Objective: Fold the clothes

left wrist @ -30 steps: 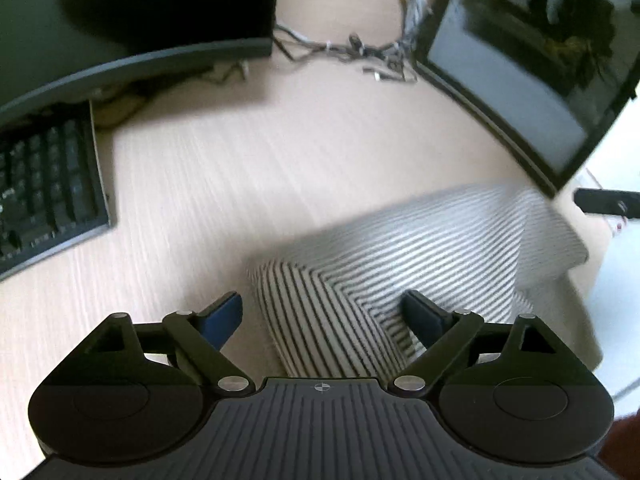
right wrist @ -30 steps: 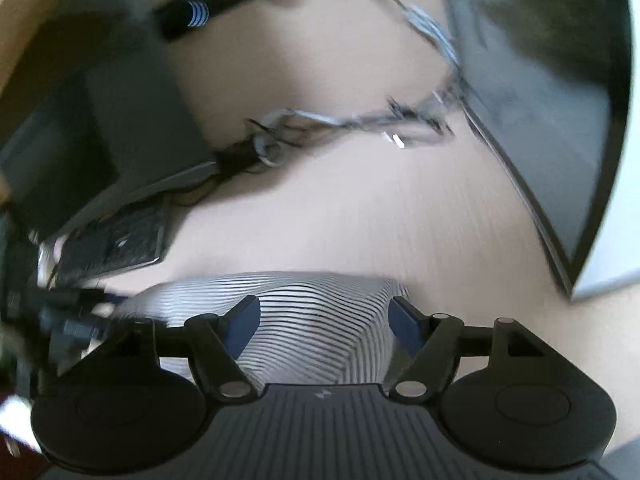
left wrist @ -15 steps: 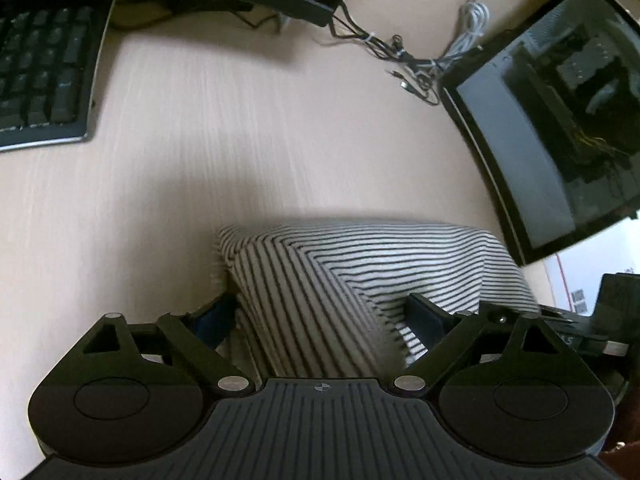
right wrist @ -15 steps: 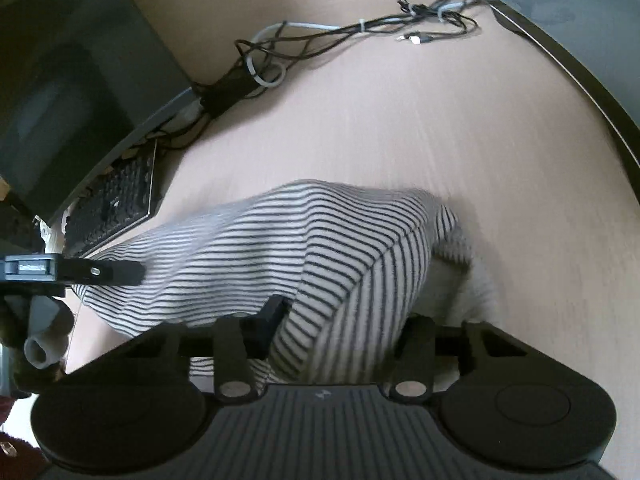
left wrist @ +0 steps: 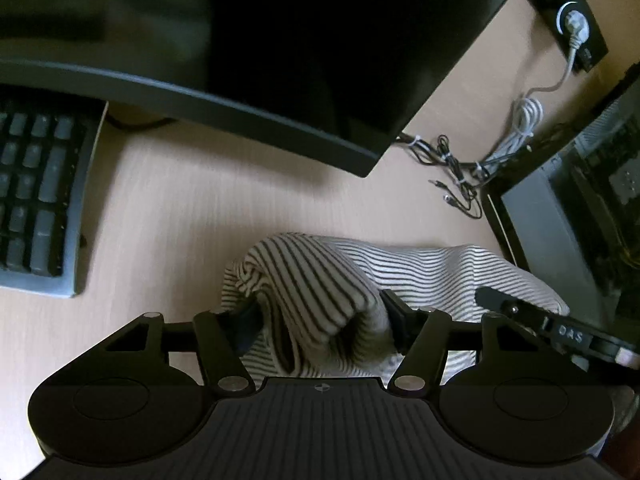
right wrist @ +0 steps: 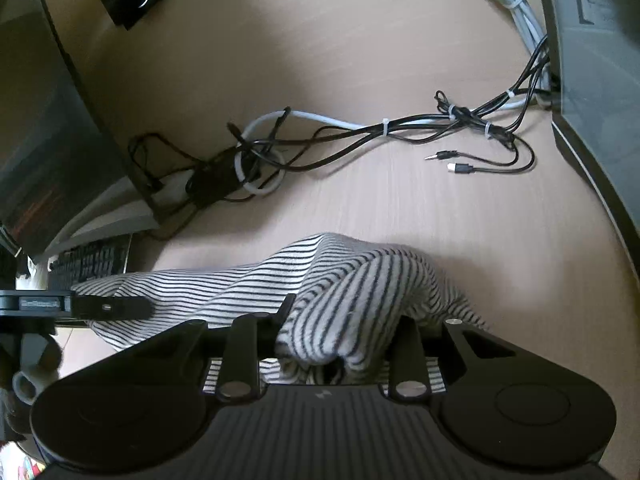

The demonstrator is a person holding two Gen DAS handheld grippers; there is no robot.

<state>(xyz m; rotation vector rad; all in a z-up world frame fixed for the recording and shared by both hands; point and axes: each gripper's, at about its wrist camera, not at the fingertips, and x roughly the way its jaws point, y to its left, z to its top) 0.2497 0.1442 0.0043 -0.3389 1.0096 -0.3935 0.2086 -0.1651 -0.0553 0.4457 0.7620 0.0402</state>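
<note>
Gripping striped cloth at both ends

Pinching bunched folds of the striped garment (left wrist: 320,300), the left gripper (left wrist: 320,320) and right gripper (right wrist: 344,328) each clamp it. It drapes over the wooden desk (left wrist: 180,208), near a keyboard (left wrist: 36,192), monitor (left wrist: 240,40) and cables (right wrist: 360,132).

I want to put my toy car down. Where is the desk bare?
Bare light wooden desk lies between the dark keyboard, black monitor and striped cloth. It is crowded by the tangled black and white cables.
</note>
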